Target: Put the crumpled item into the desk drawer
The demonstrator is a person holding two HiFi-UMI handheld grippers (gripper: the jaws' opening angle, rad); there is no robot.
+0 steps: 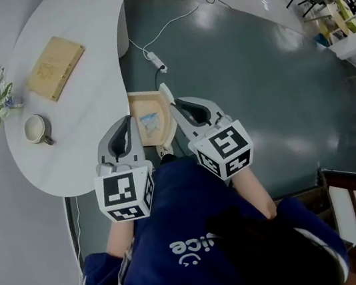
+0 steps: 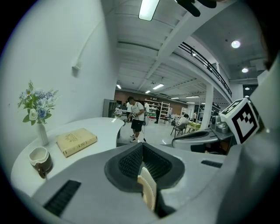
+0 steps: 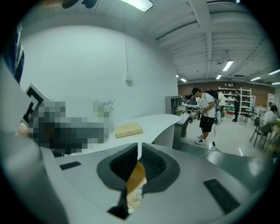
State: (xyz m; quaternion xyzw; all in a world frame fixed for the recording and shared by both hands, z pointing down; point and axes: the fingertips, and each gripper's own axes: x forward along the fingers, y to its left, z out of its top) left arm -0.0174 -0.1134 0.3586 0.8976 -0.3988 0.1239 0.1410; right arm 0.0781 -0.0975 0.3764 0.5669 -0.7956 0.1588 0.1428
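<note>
Both tongs grip the crumpled tan paper item (image 1: 150,119).
The left tongs (image 1: 126,121) and right tongs (image 1: 172,102) clamp its opposite edges; the white curved desk (image 1: 90,99) lies leftward, drawer unseen.

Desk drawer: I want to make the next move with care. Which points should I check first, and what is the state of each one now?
1. The crumpled blue-and-white item lies inside the open drawer with the wooden interior: ok.
2. The right gripper is free, with its jaws together and nothing between them: ok.
3. The left gripper is free, with its jaws together and nothing between them: ok.
4. The drawer is shut: not ok. It stands pulled out from the white curved desk.
5. The item sits below the drawer's rim, so that the drawer can slide in: cannot tell.
</note>
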